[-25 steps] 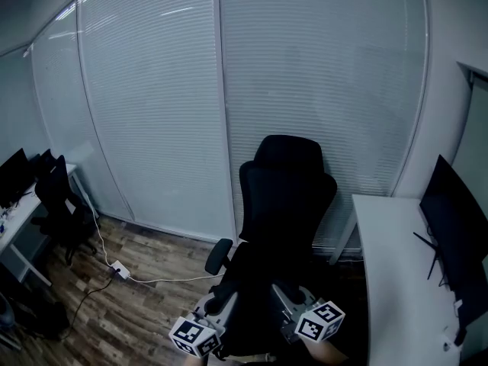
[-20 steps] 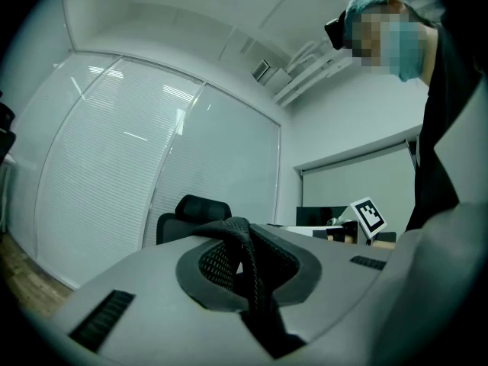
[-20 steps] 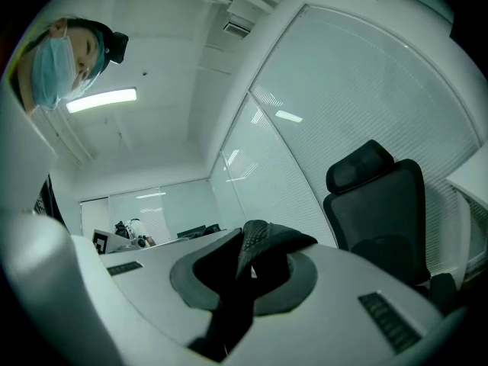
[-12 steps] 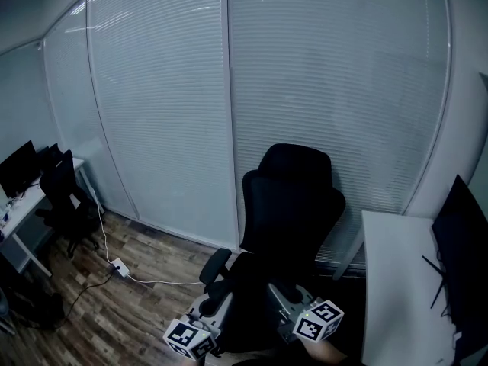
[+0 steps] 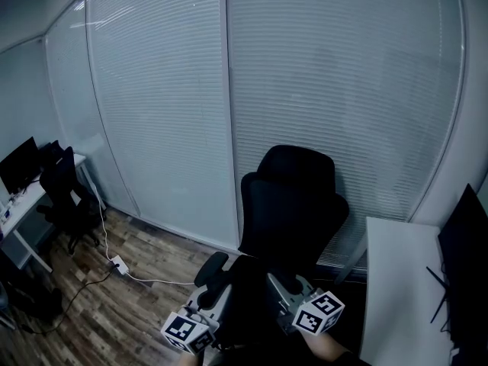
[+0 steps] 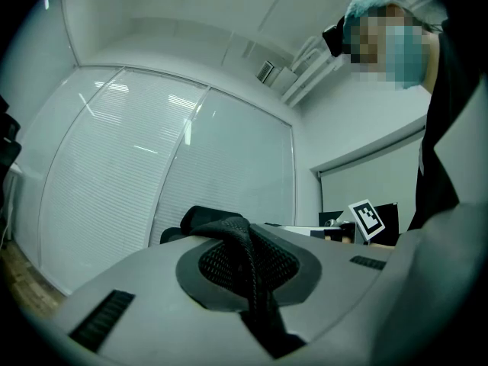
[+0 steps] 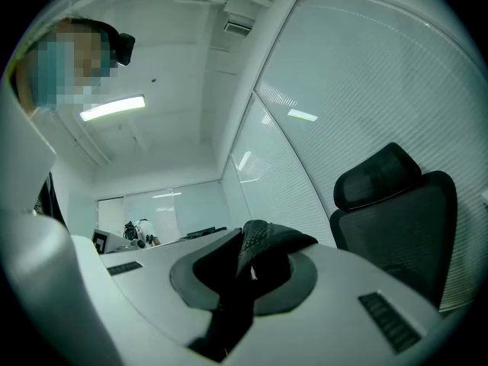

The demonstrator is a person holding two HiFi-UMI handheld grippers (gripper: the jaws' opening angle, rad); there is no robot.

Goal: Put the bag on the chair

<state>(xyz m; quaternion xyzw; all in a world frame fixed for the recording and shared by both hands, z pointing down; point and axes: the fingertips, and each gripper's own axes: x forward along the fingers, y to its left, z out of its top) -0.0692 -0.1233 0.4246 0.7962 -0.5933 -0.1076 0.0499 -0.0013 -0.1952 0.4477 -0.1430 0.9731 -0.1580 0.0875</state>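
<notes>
The left gripper (image 6: 245,264) is clenched on a black mesh strap (image 6: 227,231) of the bag (image 5: 248,315). The bag hangs as a dark mass between the two grippers, low in the head view and just in front of the black office chair (image 5: 293,204); whether it touches the seat cannot be made out. To its right, the right gripper (image 7: 240,273) is likewise clamped tight on a fold of the bag's black fabric, and a white desk (image 5: 393,280) stands further right.
</notes>
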